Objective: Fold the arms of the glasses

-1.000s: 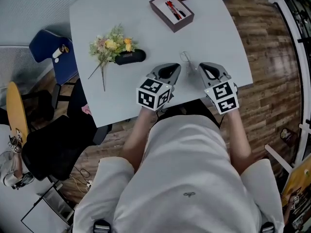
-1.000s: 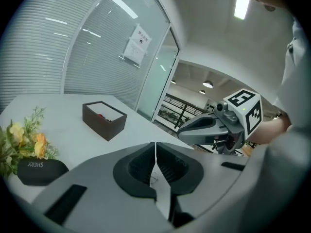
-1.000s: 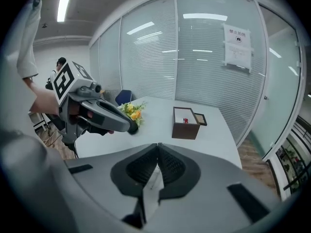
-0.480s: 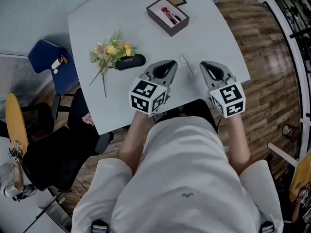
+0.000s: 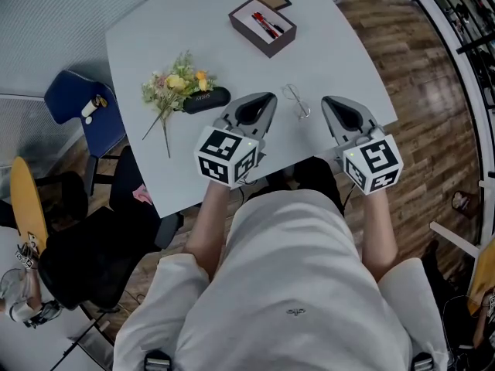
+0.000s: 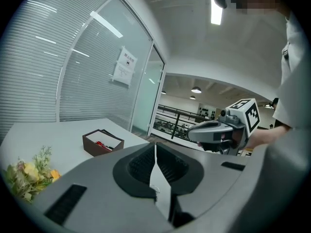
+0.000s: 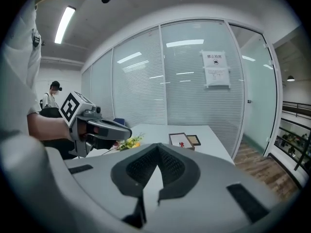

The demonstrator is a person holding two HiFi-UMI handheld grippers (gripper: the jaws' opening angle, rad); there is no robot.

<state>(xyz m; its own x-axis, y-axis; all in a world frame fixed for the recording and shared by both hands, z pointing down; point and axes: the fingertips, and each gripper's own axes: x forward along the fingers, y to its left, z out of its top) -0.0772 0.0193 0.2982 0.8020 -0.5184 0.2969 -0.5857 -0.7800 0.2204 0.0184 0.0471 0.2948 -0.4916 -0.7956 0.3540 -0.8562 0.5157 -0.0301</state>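
Observation:
The clear-framed glasses (image 5: 296, 101) lie on the white table (image 5: 170, 153) near its front edge, between my two grippers and touched by neither. My left gripper (image 5: 267, 97) hovers just left of them, its jaws together and empty. To their right hangs my right gripper (image 5: 329, 101), also shut on nothing. In the left gripper view the jaws of the left gripper (image 6: 155, 147) meet at the tip, and the right gripper (image 6: 218, 132) shows beyond. The right gripper view shows the right gripper (image 7: 158, 147) closed, with the left gripper (image 7: 104, 130) at its left.
A black glasses case (image 5: 207, 98) and a small bunch of flowers (image 5: 174, 83) lie left of the left gripper. A brown box (image 5: 262, 27) with red items inside sits at the table's far side. A blue chair (image 5: 77, 103) stands left of the table.
Both grippers have risen off the table toward the head camera, staying shut. The glasses have stayed where they lay.

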